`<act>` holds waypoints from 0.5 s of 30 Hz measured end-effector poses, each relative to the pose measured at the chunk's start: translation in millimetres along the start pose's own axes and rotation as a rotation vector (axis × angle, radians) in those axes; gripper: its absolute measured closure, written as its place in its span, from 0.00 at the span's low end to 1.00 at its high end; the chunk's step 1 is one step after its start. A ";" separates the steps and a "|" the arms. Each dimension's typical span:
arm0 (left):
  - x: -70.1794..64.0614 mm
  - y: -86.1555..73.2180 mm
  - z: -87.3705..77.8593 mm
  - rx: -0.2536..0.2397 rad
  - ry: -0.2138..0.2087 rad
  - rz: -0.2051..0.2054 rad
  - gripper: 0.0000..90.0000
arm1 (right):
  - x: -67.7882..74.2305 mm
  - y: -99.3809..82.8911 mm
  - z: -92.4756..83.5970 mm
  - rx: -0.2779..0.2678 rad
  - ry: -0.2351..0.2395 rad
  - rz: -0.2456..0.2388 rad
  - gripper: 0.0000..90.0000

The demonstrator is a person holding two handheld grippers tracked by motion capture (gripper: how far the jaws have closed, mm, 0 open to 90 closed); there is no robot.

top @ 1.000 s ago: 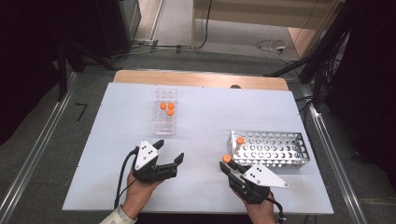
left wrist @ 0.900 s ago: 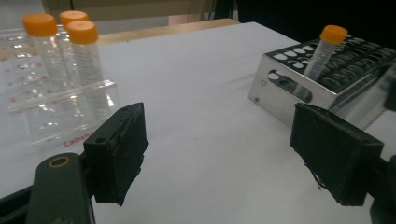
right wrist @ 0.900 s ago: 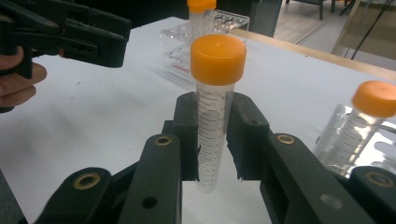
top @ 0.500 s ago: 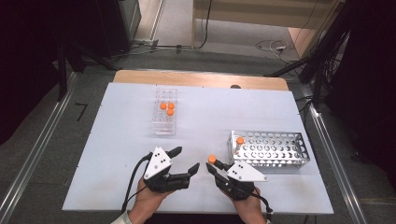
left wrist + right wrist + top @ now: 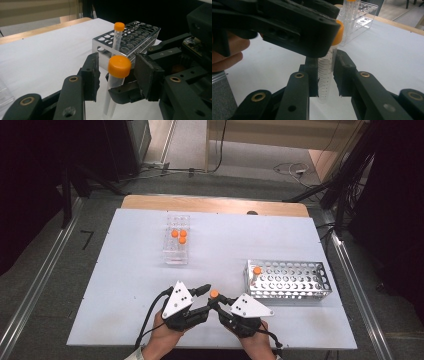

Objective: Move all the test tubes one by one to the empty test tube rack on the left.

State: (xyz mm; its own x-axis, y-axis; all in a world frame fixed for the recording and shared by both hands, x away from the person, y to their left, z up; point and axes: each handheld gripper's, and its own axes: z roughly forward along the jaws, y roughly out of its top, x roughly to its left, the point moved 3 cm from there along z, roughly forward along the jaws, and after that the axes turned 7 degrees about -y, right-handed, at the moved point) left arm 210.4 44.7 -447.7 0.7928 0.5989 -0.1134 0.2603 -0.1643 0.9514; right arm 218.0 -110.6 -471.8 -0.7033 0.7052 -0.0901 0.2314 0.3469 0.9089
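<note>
My right gripper [image 5: 221, 304] is shut on the clear body of an orange-capped tube [image 5: 214, 294] and holds it upright near the table's front edge. In the right gripper view its jaws [image 5: 325, 65] press both sides of the tube [image 5: 325, 72]. My left gripper [image 5: 204, 295] meets it from the left. In the left gripper view its jaws [image 5: 117, 65] have just been closing around the orange cap [image 5: 119, 66], with a thin gap still showing on each side. The right gripper's jaw [image 5: 125, 93] grips the tube lower down.
A metal rack [image 5: 292, 281] at the right holds one orange-capped tube [image 5: 256, 271]; the rack [image 5: 136, 35] stands just behind the held tube. A clear rack [image 5: 176, 251] at mid-table carries three orange-capped tubes. The person's hands [image 5: 160, 340] sit at the front edge.
Both grippers have drawn together at the table's front centre. The right one carried the tube leftward. The left one's jaws have narrowed around the tube's cap.
</note>
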 end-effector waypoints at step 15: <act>-1.6 -2.1 3.4 0.011 0.002 0.019 0.77 | 0.9 0.1 0.2 0.003 0.003 0.003 0.80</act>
State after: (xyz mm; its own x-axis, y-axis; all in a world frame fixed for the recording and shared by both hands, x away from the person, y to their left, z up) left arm 210.5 41.5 -450.5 0.7966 0.5970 -0.0952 0.2515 -0.1841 0.9502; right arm 217.5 -109.8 -471.9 -0.7047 0.7042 -0.0864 0.2353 0.3468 0.9079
